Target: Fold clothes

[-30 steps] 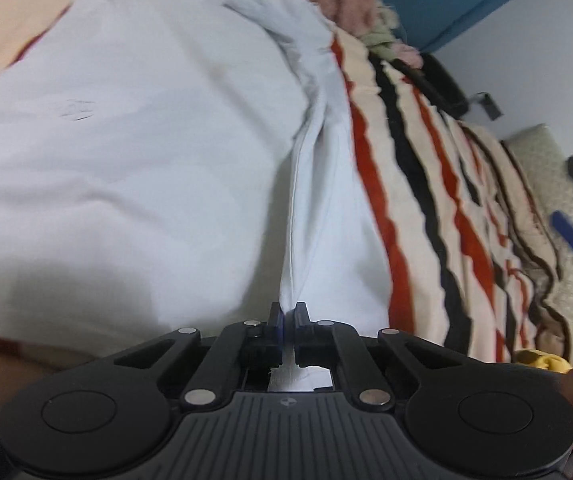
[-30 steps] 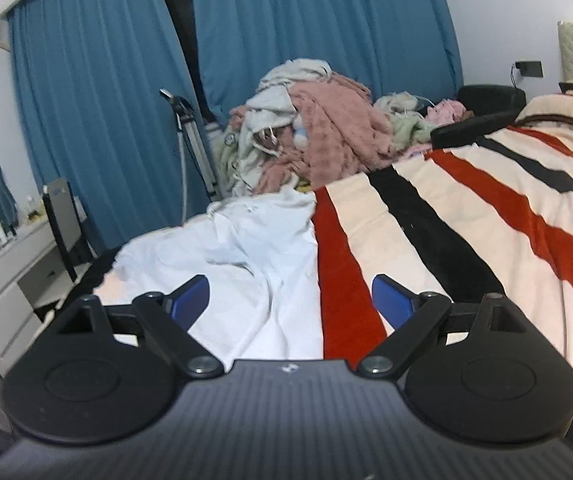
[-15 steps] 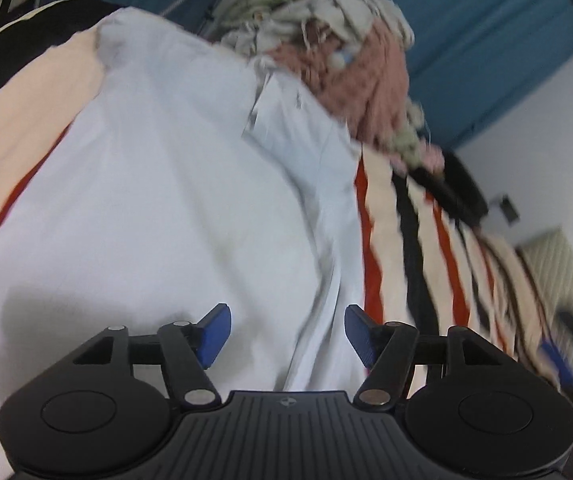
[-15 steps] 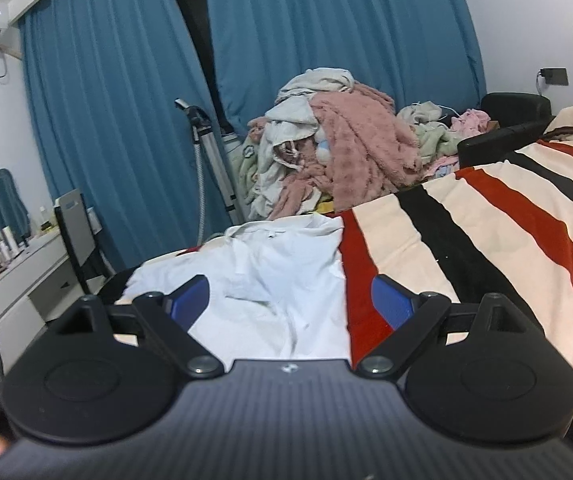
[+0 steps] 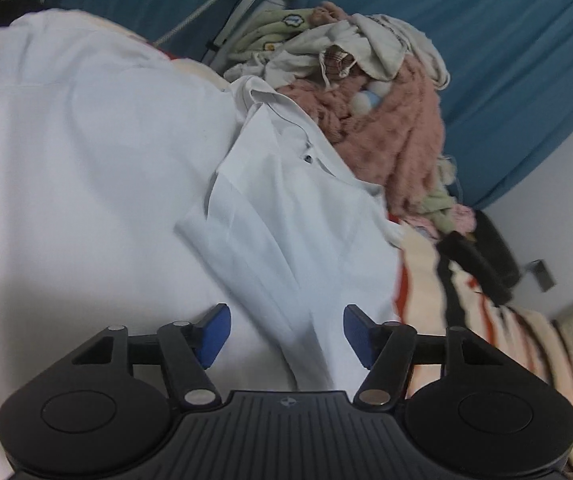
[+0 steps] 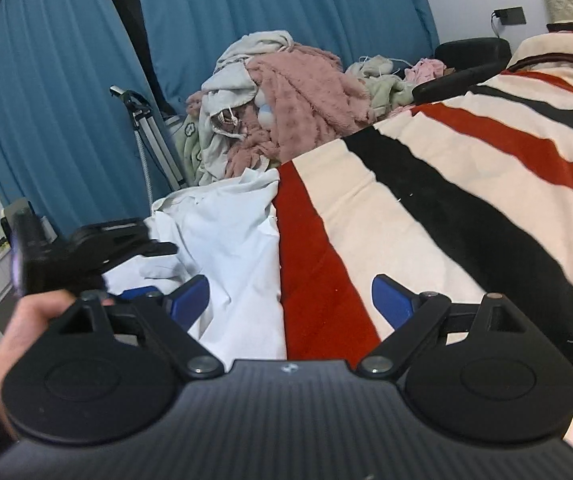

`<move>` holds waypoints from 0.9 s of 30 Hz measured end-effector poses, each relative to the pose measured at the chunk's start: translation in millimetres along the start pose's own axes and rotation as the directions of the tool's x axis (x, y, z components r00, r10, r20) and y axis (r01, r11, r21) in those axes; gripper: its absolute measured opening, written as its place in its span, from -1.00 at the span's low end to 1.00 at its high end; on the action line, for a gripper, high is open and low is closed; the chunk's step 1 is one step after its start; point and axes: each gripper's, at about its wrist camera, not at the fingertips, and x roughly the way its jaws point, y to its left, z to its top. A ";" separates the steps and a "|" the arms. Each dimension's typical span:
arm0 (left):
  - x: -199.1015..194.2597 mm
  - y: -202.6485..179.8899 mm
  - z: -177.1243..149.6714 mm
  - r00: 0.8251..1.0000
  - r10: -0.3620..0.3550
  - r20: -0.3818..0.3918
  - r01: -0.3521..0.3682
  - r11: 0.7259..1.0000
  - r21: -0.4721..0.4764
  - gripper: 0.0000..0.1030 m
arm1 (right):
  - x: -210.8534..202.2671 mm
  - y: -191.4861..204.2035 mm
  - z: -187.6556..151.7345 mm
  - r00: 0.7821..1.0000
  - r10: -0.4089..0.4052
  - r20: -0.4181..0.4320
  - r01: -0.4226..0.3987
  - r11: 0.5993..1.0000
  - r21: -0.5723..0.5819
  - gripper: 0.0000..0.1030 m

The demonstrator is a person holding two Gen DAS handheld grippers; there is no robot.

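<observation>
A white shirt (image 5: 98, 168) lies spread on the striped bed, with one side panel (image 5: 286, 216) folded over toward its middle and a collar near the top. My left gripper (image 5: 285, 332) hovers open just above the shirt's folded edge, nothing between its blue pads. In the right wrist view the same white shirt (image 6: 230, 240) lies left of the red stripe. My right gripper (image 6: 290, 296) stands open over the shirt's edge and the blanket, holding nothing. A hand (image 6: 26, 320) carries the left gripper's black body (image 6: 86, 248) at the left of that view.
A heap of unfolded clothes (image 6: 286, 96), pink and beige, is piled at the bed's far end (image 5: 370, 92). The cream, red and black striped blanket (image 6: 466, 200) stretches to the right. Blue curtains (image 6: 66, 80) hang behind, with a metal stand (image 6: 146, 136) beside the pile.
My left gripper was shut on the shirt's edge a second ago; it has opened, let the cloth go and risen. My right gripper has dropped closer to the bed, staying open.
</observation>
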 end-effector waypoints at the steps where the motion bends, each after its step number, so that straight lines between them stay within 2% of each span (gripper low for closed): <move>1: 11.6 -1.2 3.4 1.000 0.018 0.008 -0.019 1.000 0.006 -0.30 | 6.9 -1.9 -1.3 1.000 -0.003 -0.011 0.003 1.000 0.004 0.74; 2: 18.8 -2.8 8.4 0.999 0.048 0.016 -0.048 0.999 0.018 -0.51 | 13.6 -4.6 -2.6 1.000 -0.008 -0.024 0.008 1.000 0.010 0.74; 3: 26.2 -4.3 13.9 0.997 0.072 0.021 -0.072 0.997 0.030 -0.90 | 20.4 -7.3 -3.9 0.999 -0.013 -0.036 0.014 1.000 0.017 0.74; 6: 39.4 -17.0 34.3 0.990 0.133 0.041 -0.137 0.983 0.121 -0.94 | 33.8 -16.9 -4.3 0.998 -0.017 -0.057 0.021 0.997 0.069 0.74; 9: 44.8 -35.0 48.3 0.974 0.208 0.090 -0.224 0.942 0.249 -0.93 | 41.8 -18.4 -4.8 0.998 -0.018 -0.065 0.023 0.997 0.078 0.74; 11: 49.1 -37.2 50.9 0.976 0.207 0.066 -0.217 0.939 0.268 -0.88 | 44.2 -16.7 -6.1 0.998 -0.012 -0.064 0.016 0.998 0.062 0.74; 14: 39.8 -33.3 44.8 0.981 0.188 0.051 -0.195 0.948 0.254 -0.61 | 44.8 -13.2 -7.7 0.998 -0.004 -0.062 0.006 0.999 0.038 0.74; 15: 30.9 -29.6 39.9 0.983 0.176 0.048 -0.182 0.950 0.253 -0.40 | 44.8 -12.2 -8.0 0.998 -0.002 -0.062 0.004 0.999 0.032 0.74; 16: 20.0 -27.0 34.3 0.985 0.168 0.042 -0.173 0.952 0.254 -0.28 | 44.6 -11.5 -7.4 0.998 0.003 -0.062 -0.001 1.000 0.028 0.74; 20: -27.8 -21.6 11.4 0.992 0.129 0.013 -0.127 0.952 0.278 0.03 | 35.6 -4.7 -5.3 0.999 0.017 -0.035 -0.017 1.000 -0.008 0.74; 21: -42.5 -23.0 3.6 0.991 0.134 0.015 -0.132 0.943 0.306 0.18 | 33.1 -2.6 -4.7 0.999 0.020 -0.027 -0.020 1.000 -0.019 0.74; 24: -89.6 -28.6 -21.1 0.991 0.126 0.043 -0.133 0.906 0.402 0.29 | 23.5 4.5 -1.7 0.999 0.043 0.004 -0.043 0.998 -0.053 0.74; 27: -133.2 -35.1 -41.4 0.991 0.120 0.066 -0.137 0.881 0.452 0.48 | 11.8 14.4 -1.3 0.997 0.071 0.035 -0.067 0.992 -0.105 0.74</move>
